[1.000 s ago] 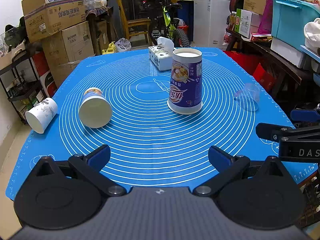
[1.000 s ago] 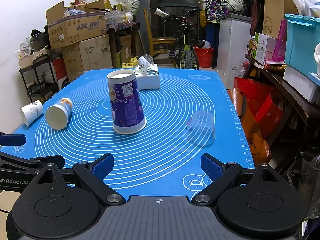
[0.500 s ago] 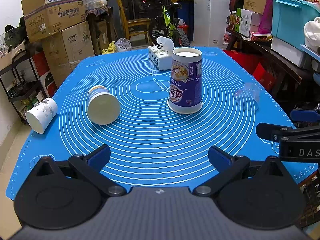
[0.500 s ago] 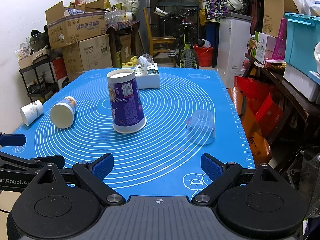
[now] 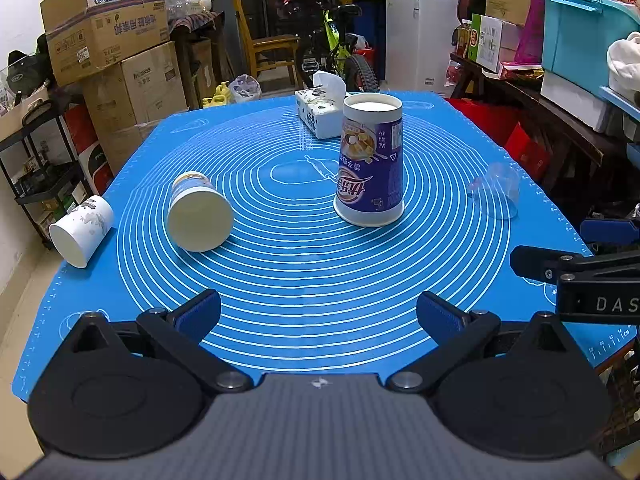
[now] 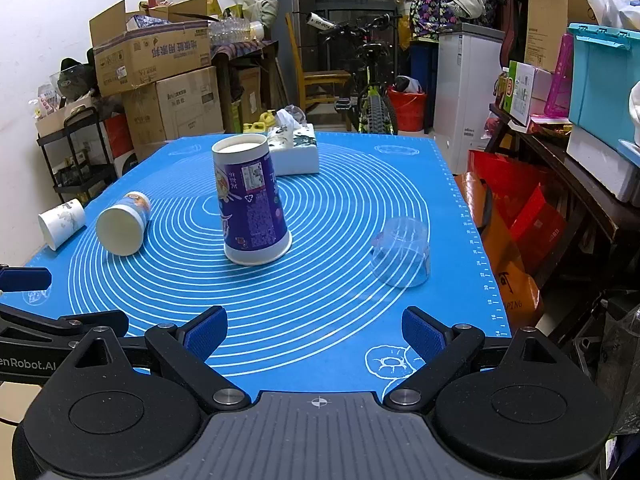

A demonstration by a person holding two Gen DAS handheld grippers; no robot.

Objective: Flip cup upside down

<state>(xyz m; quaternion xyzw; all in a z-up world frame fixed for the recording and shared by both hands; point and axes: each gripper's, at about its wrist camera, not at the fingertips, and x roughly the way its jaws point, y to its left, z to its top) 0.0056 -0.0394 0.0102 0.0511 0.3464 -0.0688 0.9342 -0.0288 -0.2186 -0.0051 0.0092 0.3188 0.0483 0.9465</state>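
A tall purple paper cup (image 5: 370, 160) stands upside down, rim on the blue mat (image 5: 304, 280); it also shows in the right wrist view (image 6: 252, 200). A small paper cup (image 5: 198, 212) lies on its side left of it, also in the right wrist view (image 6: 122, 224). A white patterned cup (image 5: 82, 230) lies on its side at the mat's left edge. A clear plastic cup (image 6: 400, 252) sits upside down on the right. My left gripper (image 5: 318, 314) and right gripper (image 6: 314, 332) are open and empty above the mat's near edge.
A white tissue box (image 5: 320, 110) sits behind the purple cup. Cardboard boxes (image 5: 108, 52), a bicycle (image 6: 372, 92) and a white cabinet (image 6: 466, 92) stand beyond the table. Shelves with bins (image 5: 580, 24) line the right side.
The small paper cup on its side has rolled toward the right across the mat. Both grippers have stayed still and open.
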